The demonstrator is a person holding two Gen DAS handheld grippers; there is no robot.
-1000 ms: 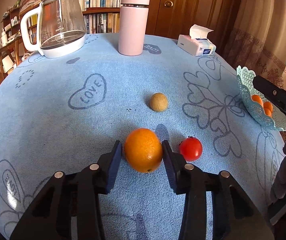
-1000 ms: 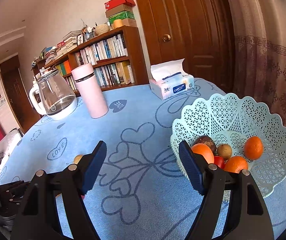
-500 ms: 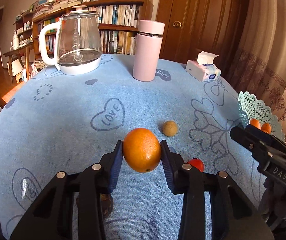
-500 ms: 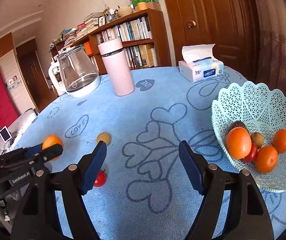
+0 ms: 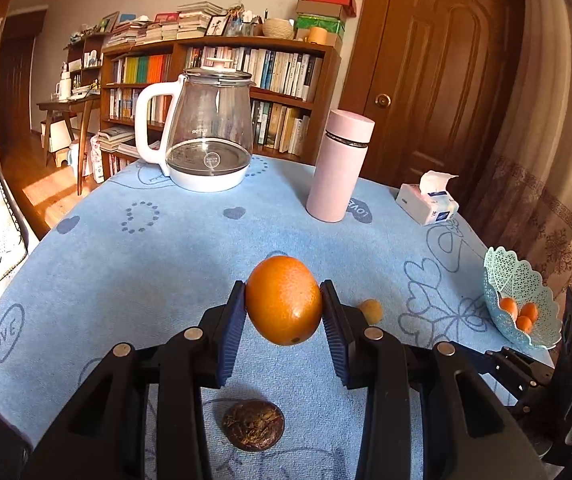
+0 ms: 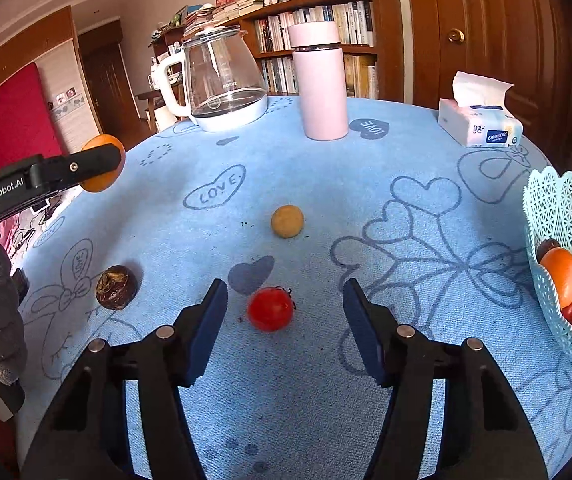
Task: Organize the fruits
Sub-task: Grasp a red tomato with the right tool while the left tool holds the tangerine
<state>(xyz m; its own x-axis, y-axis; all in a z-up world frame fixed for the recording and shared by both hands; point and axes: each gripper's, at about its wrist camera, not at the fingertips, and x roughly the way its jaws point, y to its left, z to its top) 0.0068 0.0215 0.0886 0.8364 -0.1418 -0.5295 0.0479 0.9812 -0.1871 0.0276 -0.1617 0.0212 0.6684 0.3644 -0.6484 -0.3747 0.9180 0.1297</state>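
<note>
Two grippers, one tomato ahead
Right gripper (image 6: 283,322) closing, tomato (image 6: 269,309) between unpressed pads; left gripper (image 5: 282,314) clamps the orange (image 5: 283,300).

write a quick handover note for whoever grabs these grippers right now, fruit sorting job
Left gripper: shut on the orange, held above the table.
Right gripper: jaws closing, the red tomato lies between them, not yet pinched.
Loose on the blue tablecloth: the small tan fruit and the dark wrinkled fruit.
Done: several oranges and other fruit already sit in the mint basket at the table's right edge.
Left: drop the orange in, then grasp and carry the tomato and the other two.
</note>
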